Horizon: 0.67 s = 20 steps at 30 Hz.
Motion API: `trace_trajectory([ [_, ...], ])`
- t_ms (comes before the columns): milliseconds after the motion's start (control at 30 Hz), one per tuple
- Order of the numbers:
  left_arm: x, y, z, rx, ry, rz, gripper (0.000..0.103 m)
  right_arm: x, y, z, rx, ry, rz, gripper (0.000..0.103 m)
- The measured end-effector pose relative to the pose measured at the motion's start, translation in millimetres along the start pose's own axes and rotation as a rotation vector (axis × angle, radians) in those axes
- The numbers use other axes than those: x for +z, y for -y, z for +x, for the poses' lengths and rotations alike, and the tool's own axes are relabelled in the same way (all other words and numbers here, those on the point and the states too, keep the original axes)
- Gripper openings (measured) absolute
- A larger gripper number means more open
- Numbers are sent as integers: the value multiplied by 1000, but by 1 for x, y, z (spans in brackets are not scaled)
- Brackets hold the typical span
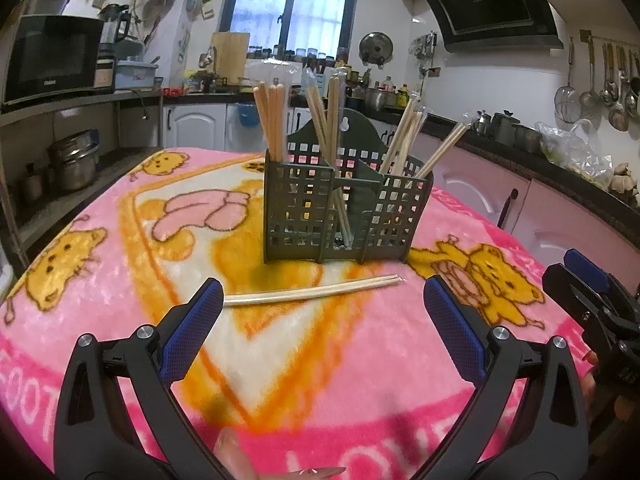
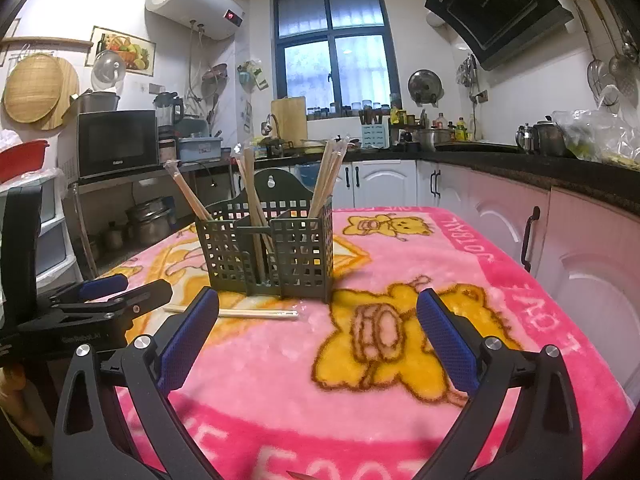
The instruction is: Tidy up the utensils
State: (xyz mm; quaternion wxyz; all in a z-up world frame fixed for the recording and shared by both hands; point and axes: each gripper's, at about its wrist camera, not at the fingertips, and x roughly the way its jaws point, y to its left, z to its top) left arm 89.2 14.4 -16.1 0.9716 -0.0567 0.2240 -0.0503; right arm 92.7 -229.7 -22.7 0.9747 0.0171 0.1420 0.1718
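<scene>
Kitchen cabinets ring a bench draped in a pink cartoon blanket [image 1: 120,320]. On it stands a dark green slotted holder [image 1: 344,216] with chopsticks leaning in its compartments. One wrapped pair of chopsticks [image 1: 312,290] lies flat just in front of it. Both the left hand-held gripper [image 1: 322,316] and the right hand-held gripper [image 2: 318,332] hover spread wide, grasping nothing.
</scene>
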Motion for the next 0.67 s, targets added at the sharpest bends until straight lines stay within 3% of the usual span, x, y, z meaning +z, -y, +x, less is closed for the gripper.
trace_trajectory([
  [500, 6, -9, -1, 10, -8, -48, 92, 3, 7, -3, -14, 2, 18, 96],
  [600, 21, -31, 1, 26, -53, -106, 92, 12, 23, 3, -3, -52, 57, 96],
  [667, 36, -57, 2, 85, -69, -145, 92, 23, 46, 18, -41, -152, 91, 96],
])
